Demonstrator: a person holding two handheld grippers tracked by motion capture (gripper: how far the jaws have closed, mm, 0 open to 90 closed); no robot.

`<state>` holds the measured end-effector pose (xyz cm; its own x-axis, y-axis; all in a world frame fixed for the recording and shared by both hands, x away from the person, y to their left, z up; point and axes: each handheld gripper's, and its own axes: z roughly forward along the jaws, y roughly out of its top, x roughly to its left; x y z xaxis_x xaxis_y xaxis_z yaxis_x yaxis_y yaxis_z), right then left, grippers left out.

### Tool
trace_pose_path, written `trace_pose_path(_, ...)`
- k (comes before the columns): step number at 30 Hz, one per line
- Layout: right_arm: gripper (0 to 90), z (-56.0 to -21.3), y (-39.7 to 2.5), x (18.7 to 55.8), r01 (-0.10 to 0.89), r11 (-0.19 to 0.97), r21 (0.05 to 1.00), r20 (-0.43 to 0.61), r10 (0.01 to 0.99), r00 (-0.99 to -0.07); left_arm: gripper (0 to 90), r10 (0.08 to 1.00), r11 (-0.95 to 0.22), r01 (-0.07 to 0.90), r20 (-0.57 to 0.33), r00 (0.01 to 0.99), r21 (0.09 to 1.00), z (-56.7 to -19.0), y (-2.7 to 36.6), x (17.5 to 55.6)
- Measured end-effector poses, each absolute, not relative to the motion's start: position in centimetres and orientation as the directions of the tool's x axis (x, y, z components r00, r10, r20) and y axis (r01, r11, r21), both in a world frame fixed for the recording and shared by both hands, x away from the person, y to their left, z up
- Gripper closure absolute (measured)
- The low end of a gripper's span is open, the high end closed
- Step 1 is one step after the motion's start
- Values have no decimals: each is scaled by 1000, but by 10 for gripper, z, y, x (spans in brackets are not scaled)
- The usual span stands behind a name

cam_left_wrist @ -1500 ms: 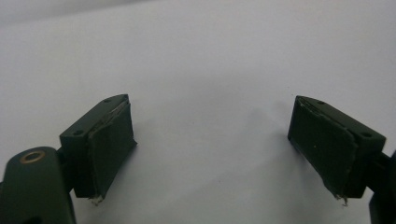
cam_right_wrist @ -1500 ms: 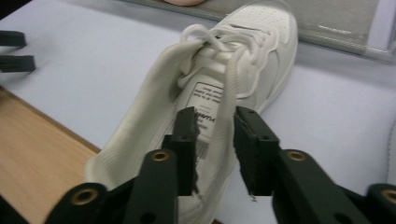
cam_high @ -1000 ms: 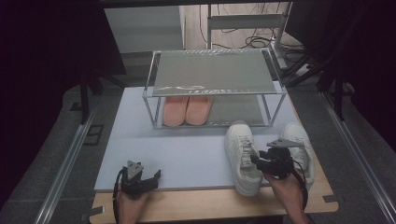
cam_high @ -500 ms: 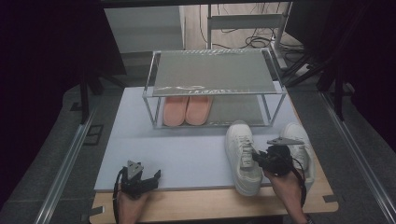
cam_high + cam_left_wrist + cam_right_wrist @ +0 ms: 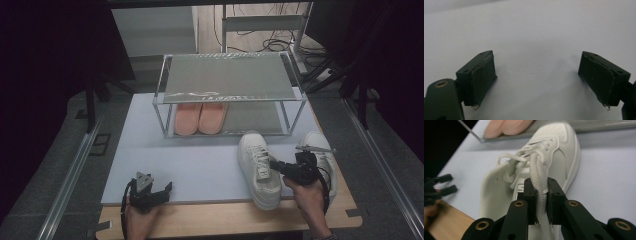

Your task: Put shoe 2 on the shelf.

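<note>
Right gripper view: our right gripper (image 5: 541,195) pinches the lace (image 5: 537,175) of a sneaker (image 5: 559,150); left gripper (image 5: 537,75) wide open w/ nothing between.

from where i sit this reads as a lab or recording room, not a home. the work table (image 5: 75,165) is framed by metal rails along both sides and stands on grey floor, with dark curtains (image 5: 45,55) closing in left and right. a pale blue mat (image 5: 200,160) lies on a wooden board (image 5: 225,220), a staged surface. behind it i see loose cables (image 5: 272,42) on bare flooring and the legs of a white stand (image 5: 260,22). the shoe rack (image 5: 230,80) with pink slippers (image 5: 200,117) looks like a prop set out on the mat, not furniture in use
</note>
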<state>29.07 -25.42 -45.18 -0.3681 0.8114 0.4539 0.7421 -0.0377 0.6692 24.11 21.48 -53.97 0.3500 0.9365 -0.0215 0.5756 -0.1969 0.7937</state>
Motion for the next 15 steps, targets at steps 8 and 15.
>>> trace_pose_path(8,802,-453,-257,295,771,-104,628,578,726,-373,140,936,-196,576,-23,351,794,-540,215,241)
trace_pose_path(15,801,-444,-257,294,763,-142,631,626,675,-391,140,936,-197,576,-23,351,793,-540,215,241)
